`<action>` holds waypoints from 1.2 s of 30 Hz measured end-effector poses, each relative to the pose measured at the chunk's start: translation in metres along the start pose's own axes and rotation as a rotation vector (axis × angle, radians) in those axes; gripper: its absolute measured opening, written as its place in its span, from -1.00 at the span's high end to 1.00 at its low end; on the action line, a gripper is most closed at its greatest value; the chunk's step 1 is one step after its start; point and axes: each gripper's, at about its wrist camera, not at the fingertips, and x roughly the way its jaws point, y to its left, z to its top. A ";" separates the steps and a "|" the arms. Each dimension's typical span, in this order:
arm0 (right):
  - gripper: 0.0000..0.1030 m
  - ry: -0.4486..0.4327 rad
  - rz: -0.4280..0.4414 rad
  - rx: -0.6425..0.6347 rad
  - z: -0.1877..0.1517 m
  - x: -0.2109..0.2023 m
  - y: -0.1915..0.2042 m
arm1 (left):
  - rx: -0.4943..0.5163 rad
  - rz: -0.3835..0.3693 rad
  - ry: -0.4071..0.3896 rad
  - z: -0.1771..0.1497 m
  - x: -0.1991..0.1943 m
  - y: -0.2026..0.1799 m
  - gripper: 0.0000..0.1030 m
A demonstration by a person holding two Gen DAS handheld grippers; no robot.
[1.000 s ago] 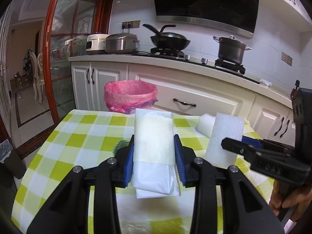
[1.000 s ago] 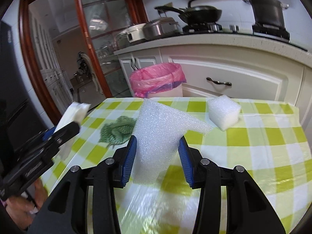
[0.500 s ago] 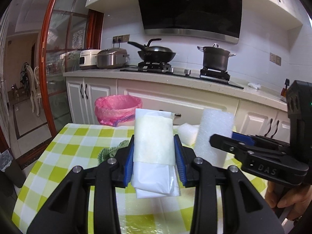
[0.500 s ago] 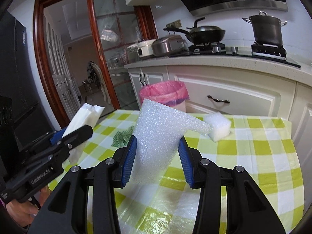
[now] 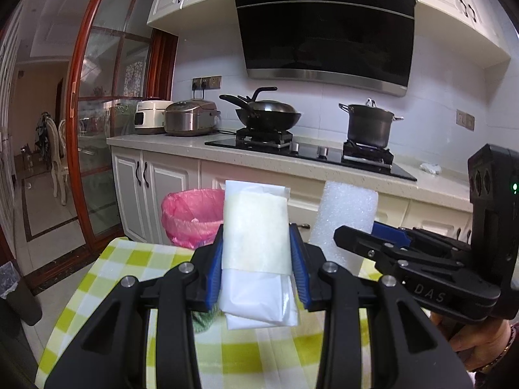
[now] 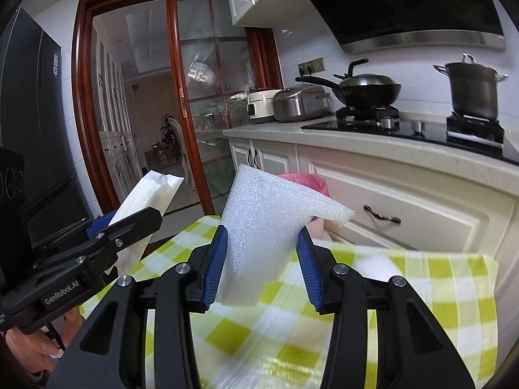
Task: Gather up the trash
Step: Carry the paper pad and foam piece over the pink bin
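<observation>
Foam sheet (image 6: 259, 240) clamped in right gripper (image 6: 259, 269), plastic packet (image 5: 256, 236) in left gripper (image 5: 256, 265); clear the table edge (image 5: 136, 249), release both over the pink-lined bin (image 5: 191, 214).

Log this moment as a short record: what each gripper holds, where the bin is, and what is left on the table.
left gripper: shut on folded white bag
right gripper: shut on foam sheet
bin: pink liner, on the floor between the table and the cabinets
left on table: green scrap, mostly hidden behind the left gripper; white foam block, blurred
task status: both items lifted, neither in the bin yet
</observation>
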 end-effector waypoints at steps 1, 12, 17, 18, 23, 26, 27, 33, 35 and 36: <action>0.18 -0.001 0.002 -0.005 0.004 0.006 -0.001 | 0.003 0.001 -0.001 0.003 0.005 0.003 0.30; 0.17 0.024 0.009 0.004 0.032 0.084 -0.025 | -0.001 0.007 0.047 0.018 0.080 0.039 0.30; 0.17 0.056 0.011 0.021 0.036 0.126 -0.043 | 0.011 0.016 0.073 0.020 0.118 0.056 0.30; 0.17 0.061 0.012 0.018 0.037 0.134 -0.046 | 0.018 0.020 0.078 0.021 0.129 0.061 0.30; 0.17 0.087 0.026 0.014 0.044 0.183 -0.061 | 0.041 0.036 0.100 0.027 0.176 0.083 0.30; 0.17 0.099 0.028 0.020 0.049 0.211 -0.070 | 0.039 0.041 0.116 0.030 0.204 0.097 0.30; 0.17 0.103 0.028 0.022 0.052 0.223 -0.074 | 0.028 0.040 0.124 0.032 0.216 0.105 0.30; 0.17 0.129 0.041 0.041 0.065 0.285 -0.097 | 0.039 0.077 0.157 0.043 0.283 0.141 0.30; 0.17 0.140 0.042 0.043 0.068 0.304 -0.103 | 0.031 0.082 0.165 0.045 0.297 0.149 0.30; 0.17 0.143 0.042 0.043 0.070 0.310 -0.104 | 0.028 0.089 0.169 0.046 0.308 0.154 0.30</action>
